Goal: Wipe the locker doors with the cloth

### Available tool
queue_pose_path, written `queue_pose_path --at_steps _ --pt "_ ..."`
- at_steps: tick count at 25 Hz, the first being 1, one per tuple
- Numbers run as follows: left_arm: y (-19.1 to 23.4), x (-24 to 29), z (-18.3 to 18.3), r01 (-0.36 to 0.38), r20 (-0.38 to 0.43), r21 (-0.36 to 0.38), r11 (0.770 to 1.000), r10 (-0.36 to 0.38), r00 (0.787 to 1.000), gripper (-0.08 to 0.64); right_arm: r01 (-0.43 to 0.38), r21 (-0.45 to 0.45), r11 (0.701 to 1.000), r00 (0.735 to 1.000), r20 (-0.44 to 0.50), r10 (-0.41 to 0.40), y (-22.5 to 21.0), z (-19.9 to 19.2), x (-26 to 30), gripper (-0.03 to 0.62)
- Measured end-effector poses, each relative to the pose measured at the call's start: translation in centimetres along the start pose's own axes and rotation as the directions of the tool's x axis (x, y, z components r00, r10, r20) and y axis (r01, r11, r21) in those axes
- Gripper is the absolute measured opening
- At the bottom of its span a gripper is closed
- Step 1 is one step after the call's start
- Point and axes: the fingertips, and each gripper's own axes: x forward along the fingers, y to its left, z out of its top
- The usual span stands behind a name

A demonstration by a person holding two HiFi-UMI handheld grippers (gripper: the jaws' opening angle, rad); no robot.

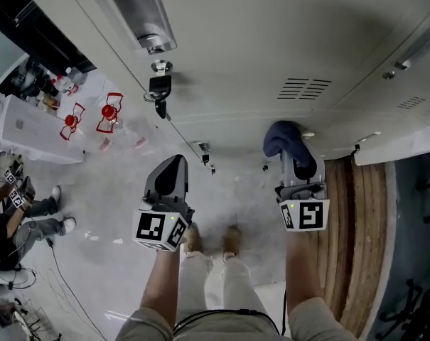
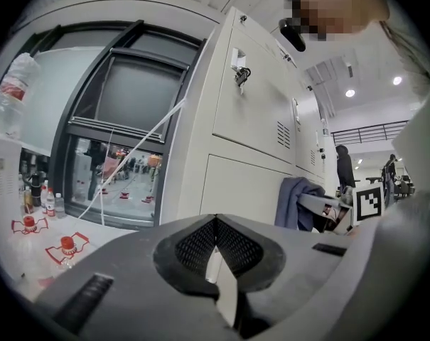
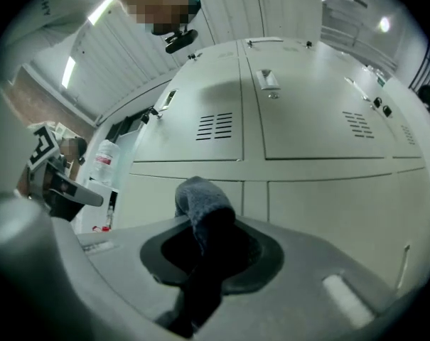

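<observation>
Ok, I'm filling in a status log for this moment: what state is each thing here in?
Left gripper: shut, nothing held.
Right gripper: shut on the cloth.
Dark blue-grey fabric cloth: bunched and pinched, its top poking out past the jaws.
Pale grey metal locker doors: all closed.
Key with dark fob: hanging in an upper door's lock.

The right gripper is clamping a dark blue-grey cloth between its fingers, with the cloth bunching up above them. It is facing pale locker doors with slotted vents. At the left edge, the left gripper is hovering beside a plastic bottle.
</observation>
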Motion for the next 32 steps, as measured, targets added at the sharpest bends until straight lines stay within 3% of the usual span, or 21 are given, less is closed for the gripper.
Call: queue_pose_path --at_steps 7,11,15,22,32 --pt "-0.1 -0.3 -1.7 0.026 -0.02 -0.009 1.0 -0.026 0.999 -0.002 -0.179 0.073 0.981 0.982 -0.045 0.182 9.0 -4.3 0.8 0.063" --pt "0.5 -1.1 -2.6 0.05 -0.022 -0.006 0.999 -0.05 0.998 -0.002 -0.176 0.106 0.979 0.981 -0.061 0.183 12.6 -7.2 2.1 0.063" --pt "2.2 -2.4 -3.8 0.039 -0.023 0.009 0.999 -0.039 0.999 -0.002 -0.185 0.029 0.982 0.972 -0.145 0.188 15.9 -9.8 3.9 0.063" --pt "2.4 -2.9 -5.7 0.033 -0.046 -0.002 0.999 -0.034 0.998 -0.002 -0.176 -0.054 0.983 0.972 -0.168 0.165 14.9 -11.3 4.4 0.06" --pt "0.6 -1.5 -6.7 0.065 -0.033 -0.014 0.998 -0.065 0.997 -0.002 -0.073 -0.1 0.992 0.985 -0.16 0.056 7.4 -12.7 2.2 0.058"
